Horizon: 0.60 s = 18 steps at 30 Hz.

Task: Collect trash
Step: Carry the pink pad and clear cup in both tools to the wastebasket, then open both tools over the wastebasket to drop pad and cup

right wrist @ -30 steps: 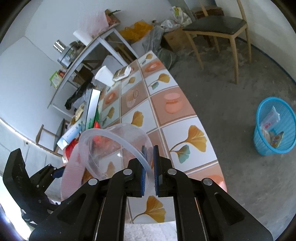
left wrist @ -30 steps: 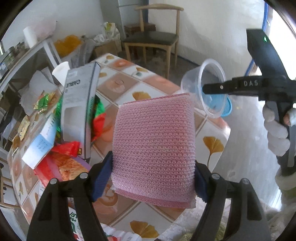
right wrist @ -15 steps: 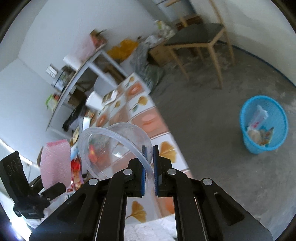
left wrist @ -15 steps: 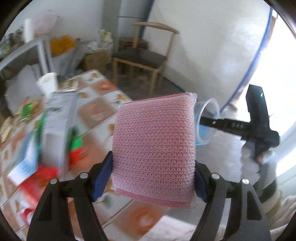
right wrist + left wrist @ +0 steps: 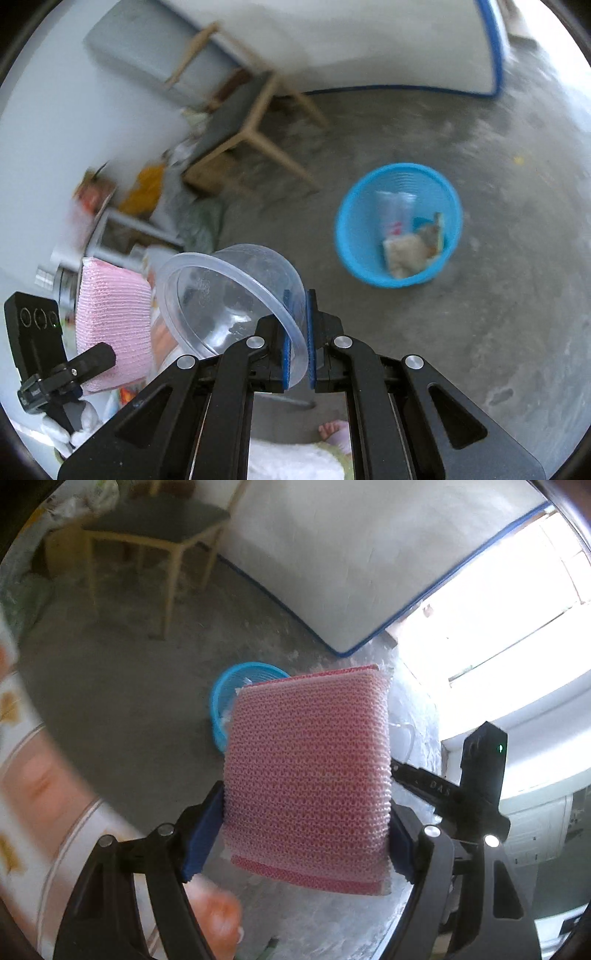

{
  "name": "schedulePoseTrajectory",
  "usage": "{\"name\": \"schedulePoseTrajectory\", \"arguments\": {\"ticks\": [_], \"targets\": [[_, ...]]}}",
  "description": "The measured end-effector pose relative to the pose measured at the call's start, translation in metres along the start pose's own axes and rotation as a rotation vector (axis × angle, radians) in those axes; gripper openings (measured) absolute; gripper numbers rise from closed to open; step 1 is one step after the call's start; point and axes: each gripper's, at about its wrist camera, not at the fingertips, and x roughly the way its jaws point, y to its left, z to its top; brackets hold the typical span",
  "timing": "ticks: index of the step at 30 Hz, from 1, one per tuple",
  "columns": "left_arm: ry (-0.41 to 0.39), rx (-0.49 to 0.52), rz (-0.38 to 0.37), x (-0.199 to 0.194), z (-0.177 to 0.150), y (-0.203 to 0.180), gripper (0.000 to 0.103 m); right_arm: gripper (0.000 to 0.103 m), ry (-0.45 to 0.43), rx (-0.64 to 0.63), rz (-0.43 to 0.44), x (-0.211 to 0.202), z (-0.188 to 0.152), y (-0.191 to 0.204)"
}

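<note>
Trash in both hands: the pink mesh sponge [image 5: 308,775] is clamped across its width between the wide-set pads of the left hand-held gripper [image 5: 306,834], standing upright in front of the lens so it half hides the blue basket [image 5: 221,701] on the floor beyond it. The right hand-held gripper [image 5: 298,339] is nearly closed, pinching the thin rim of the clear plastic bowl [image 5: 229,295], which hangs out sideways to the left of the jaws with its open mouth facing the camera. An edge pinch is about the only hold such a wide, flimsy bowl offers two narrow pads. From the right wrist view the blue basket [image 5: 351,221] sits up and to the right of the bowl, already holding wrappers and a crumpled packet. A wooden chair [image 5: 236,122] stands well beyond the basket, by the wall. Both pieces look angled down toward the basket, so I'd judge this as the carry, drops not yet made.
</note>
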Motion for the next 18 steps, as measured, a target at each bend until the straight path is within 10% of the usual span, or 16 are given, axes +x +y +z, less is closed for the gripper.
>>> {"name": "schedulePoseTrajectory", "arguments": {"ticks": [8, 11, 18], "targets": [[0.066, -0.079, 0.019, 0.124, 0.073, -0.004, 0.077, 0.014, 0.025, 0.178, -0.090, 0.062, 0.054, -0.067], [0.080, -0.150, 0.029, 0.161, 0.089, 0.006, 0.078, 0.045, 0.040, 0.223, -0.092, 0.094, 0.070, -0.088], [0.155, -0.129, 0.062, 0.197, 0.085, 0.000, 0.078, 0.049, 0.036, 0.267, -0.104, 0.109, 0.072, -0.108]]}}
